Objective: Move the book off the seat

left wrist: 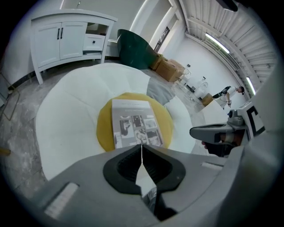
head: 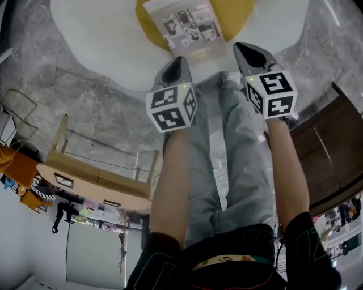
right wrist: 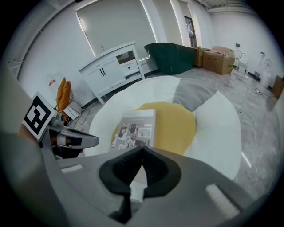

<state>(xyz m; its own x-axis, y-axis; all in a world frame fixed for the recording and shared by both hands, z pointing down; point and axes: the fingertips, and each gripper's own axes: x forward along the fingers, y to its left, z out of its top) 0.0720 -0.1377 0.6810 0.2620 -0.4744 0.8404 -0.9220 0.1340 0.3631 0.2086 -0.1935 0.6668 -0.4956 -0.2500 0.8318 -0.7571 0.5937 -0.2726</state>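
holding: nothing; left gripper (head: pixel 179 61) and right gripper (head: pixel 243 50) both have jaws pressed together.
book (head: pixel 190 28): flat on the seat (head: pixel 102 39), on its yellow middle (head: pixel 238 14).
long axis: runs away from the person.
nearer: left gripper, lined up with the near short edge; right gripper sits just off the right corner.

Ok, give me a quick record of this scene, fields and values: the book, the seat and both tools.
book: lying flat on the seat's yellow centre
seat: white, standing on the grey floor
left tool: shut, empty, held short of the book, not touching it
right tool: shut, empty, alongside the left tool, also clear of the book
task status: book not yet moved
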